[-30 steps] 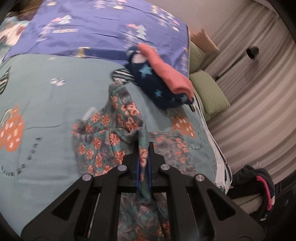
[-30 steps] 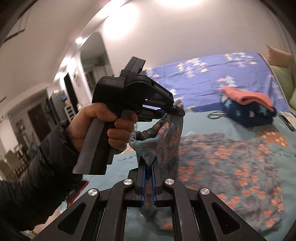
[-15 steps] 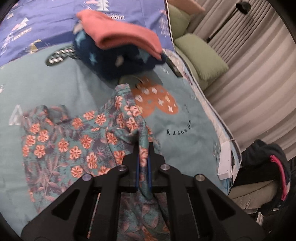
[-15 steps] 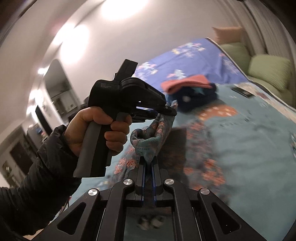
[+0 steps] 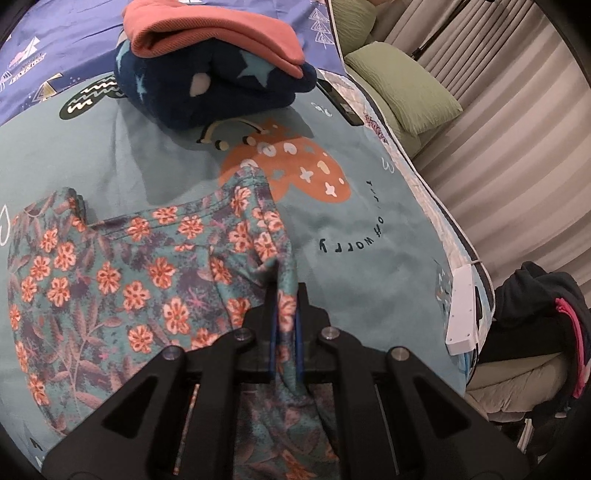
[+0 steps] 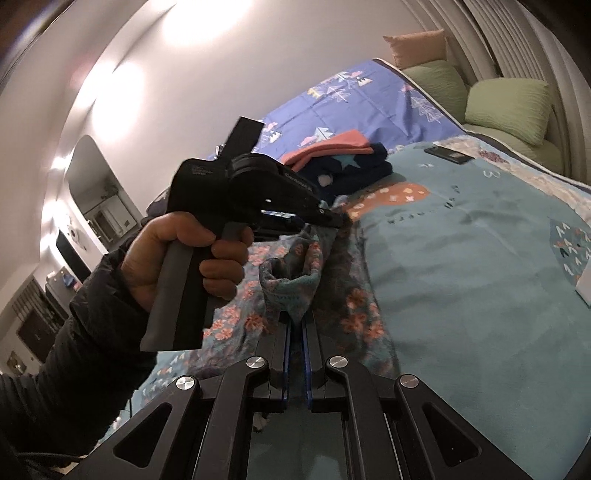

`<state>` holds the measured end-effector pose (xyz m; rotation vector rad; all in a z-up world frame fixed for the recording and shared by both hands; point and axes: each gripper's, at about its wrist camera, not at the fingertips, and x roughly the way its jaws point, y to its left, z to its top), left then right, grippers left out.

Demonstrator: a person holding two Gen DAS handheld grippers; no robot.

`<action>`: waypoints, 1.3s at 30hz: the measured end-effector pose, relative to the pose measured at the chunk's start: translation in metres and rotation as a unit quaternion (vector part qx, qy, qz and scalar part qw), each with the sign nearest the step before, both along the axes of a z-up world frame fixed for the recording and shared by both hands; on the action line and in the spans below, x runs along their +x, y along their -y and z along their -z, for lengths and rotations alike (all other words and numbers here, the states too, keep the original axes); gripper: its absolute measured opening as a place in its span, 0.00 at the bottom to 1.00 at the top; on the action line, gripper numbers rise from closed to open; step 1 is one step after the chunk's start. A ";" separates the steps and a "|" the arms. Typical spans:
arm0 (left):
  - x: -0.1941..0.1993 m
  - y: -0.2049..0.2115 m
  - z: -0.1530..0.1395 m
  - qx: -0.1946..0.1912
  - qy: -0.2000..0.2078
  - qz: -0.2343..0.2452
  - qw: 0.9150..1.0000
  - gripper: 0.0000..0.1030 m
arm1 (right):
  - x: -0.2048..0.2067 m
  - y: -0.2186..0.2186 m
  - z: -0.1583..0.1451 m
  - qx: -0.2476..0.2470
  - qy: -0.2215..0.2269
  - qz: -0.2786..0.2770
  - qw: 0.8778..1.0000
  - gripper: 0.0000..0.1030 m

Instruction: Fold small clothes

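A teal garment with orange flowers (image 5: 122, 273) lies spread on the teal bedspread (image 5: 369, 236). My left gripper (image 5: 285, 295) is shut on a raised edge of it. The fabric hangs down between the fingers. My right gripper (image 6: 295, 325) is shut on another bunched edge of the same garment (image 6: 295, 284), lifted above the bed. The left gripper (image 6: 332, 219) with the hand on it shows close in front in the right wrist view, pinching the cloth just above mine.
A folded pile, a pink garment (image 5: 207, 29) on a navy star fleece (image 5: 207, 88), sits at the far side. A dark phone (image 6: 447, 154) lies near the bed's edge. Green cushions (image 5: 406, 85) and curtains (image 5: 517, 147) are beyond. A white box (image 5: 463, 306) sits at the edge.
Both grippers have carried the garment's held edge toward the far side of the bed. The folded pile is now closer. More of the garment lies doubled over.
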<state>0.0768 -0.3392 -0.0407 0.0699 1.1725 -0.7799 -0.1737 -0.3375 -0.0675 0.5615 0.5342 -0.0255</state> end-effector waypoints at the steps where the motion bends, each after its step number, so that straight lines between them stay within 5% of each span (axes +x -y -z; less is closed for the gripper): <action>1: -0.001 0.000 0.000 -0.003 0.000 0.000 1.000 0.11 | -0.003 -0.001 0.003 0.007 -0.010 0.001 1.000 0.05; 6: -0.018 -0.017 -0.030 -0.045 0.041 0.025 0.998 0.22 | -0.016 0.015 0.030 0.037 -0.074 0.017 0.996 0.09; 8: -0.031 -0.035 -0.047 -0.045 0.087 0.032 0.995 0.38 | -0.024 0.021 0.034 0.036 -0.088 0.028 0.995 0.10; 11: -0.052 -0.073 -0.063 -0.051 0.138 0.036 0.988 0.39 | -0.034 0.029 0.030 0.027 -0.085 0.041 0.995 0.11; 14: -0.069 -0.114 -0.057 -0.045 0.143 0.033 0.988 0.39 | -0.034 0.030 0.019 0.016 -0.066 0.028 0.997 0.13; 16: -0.083 -0.137 -0.045 -0.016 0.154 0.025 0.988 0.39 | -0.030 0.024 0.007 0.005 -0.044 0.001 0.999 0.20; 18: -0.093 -0.153 -0.032 0.011 0.167 0.019 0.986 0.39 | -0.024 0.018 -0.003 -0.009 -0.027 -0.026 0.999 0.42; 20: -0.104 -0.165 -0.019 0.027 0.163 0.022 0.986 0.40 | -0.011 0.013 -0.009 -0.033 -0.032 -0.042 0.998 0.50; 24: -0.113 -0.173 0.007 0.062 0.165 0.011 0.984 0.43 | 0.018 0.016 0.003 -0.017 -0.069 -0.049 0.996 0.45; 25: -0.113 -0.175 0.015 0.078 0.171 0.001 0.982 0.46 | 0.022 0.018 0.009 -0.009 -0.082 -0.046 0.996 0.34; 26: -0.113 -0.181 0.022 0.086 0.169 -0.007 0.982 0.50 | 0.025 0.022 0.017 -0.008 -0.104 -0.039 0.994 0.04; 31: -0.113 -0.208 0.038 0.046 0.121 -0.027 0.991 0.52 | 0.012 0.043 0.035 0.047 -0.130 -0.004 0.990 0.09; 35: -0.118 -0.211 0.021 0.045 0.139 -0.019 0.989 0.52 | 0.010 0.047 0.013 0.030 -0.111 -0.003 0.993 0.17; 39: -0.127 -0.201 -0.004 -0.002 0.163 0.018 0.987 0.52 | 0.030 0.048 -0.006 0.031 -0.083 -0.034 0.995 0.17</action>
